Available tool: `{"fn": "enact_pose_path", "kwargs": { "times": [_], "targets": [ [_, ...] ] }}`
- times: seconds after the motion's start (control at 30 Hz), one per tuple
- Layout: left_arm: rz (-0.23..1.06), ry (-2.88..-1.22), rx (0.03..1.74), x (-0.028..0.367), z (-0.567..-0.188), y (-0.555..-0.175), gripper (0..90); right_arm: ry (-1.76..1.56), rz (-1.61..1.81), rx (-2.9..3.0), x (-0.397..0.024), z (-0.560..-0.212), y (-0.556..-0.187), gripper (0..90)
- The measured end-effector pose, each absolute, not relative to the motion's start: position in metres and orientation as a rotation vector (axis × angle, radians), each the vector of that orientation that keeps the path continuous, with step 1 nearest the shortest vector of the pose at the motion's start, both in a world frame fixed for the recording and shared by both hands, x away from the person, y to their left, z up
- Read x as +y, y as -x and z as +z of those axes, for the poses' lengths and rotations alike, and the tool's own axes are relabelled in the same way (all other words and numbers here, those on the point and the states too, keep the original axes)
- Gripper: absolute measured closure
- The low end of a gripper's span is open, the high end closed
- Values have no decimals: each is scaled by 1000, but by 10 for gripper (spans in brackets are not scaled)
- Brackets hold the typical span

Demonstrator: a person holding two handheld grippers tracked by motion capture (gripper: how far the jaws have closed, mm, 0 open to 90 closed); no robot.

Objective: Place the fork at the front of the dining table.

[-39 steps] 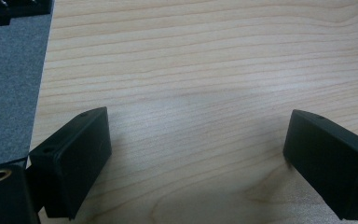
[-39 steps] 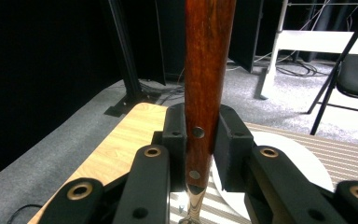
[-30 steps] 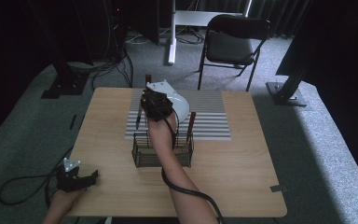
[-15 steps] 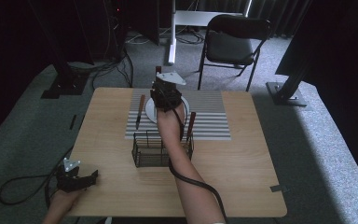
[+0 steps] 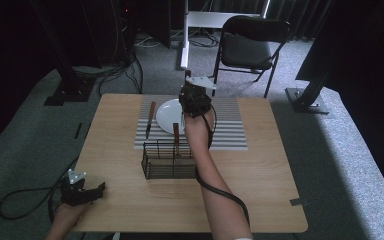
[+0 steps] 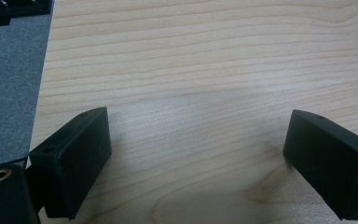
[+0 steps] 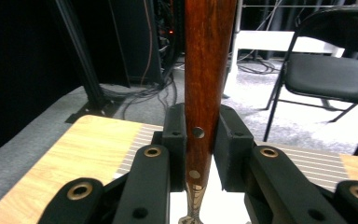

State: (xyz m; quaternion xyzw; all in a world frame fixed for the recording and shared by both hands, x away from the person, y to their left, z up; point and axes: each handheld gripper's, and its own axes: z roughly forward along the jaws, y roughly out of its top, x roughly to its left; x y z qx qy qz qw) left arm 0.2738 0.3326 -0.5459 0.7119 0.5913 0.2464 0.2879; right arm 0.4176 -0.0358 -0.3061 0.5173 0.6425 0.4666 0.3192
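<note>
The wooden-handled utensil stands upright, clamped between the jaws of the right gripper, above the white plate on the striped mat. The wire basket sits nearby. The left gripper rests wide open and empty on the table

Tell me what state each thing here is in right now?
Right gripper: shut on a wooden handle, held upright over the plate.
Left gripper: open, empty, low over the table.
Basket: upright, one wooden-handled utensil standing in it.
Knife: lying flat on the striped mat.
Chair: unoccupied.
</note>
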Motion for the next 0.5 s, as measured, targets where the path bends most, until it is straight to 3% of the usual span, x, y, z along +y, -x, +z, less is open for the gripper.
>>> {"fn": "enact_pose_path", "kwargs": {
  "times": [0.5],
  "targets": [
    [658, -1901, 1580, 333, -546, -274, 74, -1450, 1139, 1646, -91, -316, -434, 761]
  ]
}}
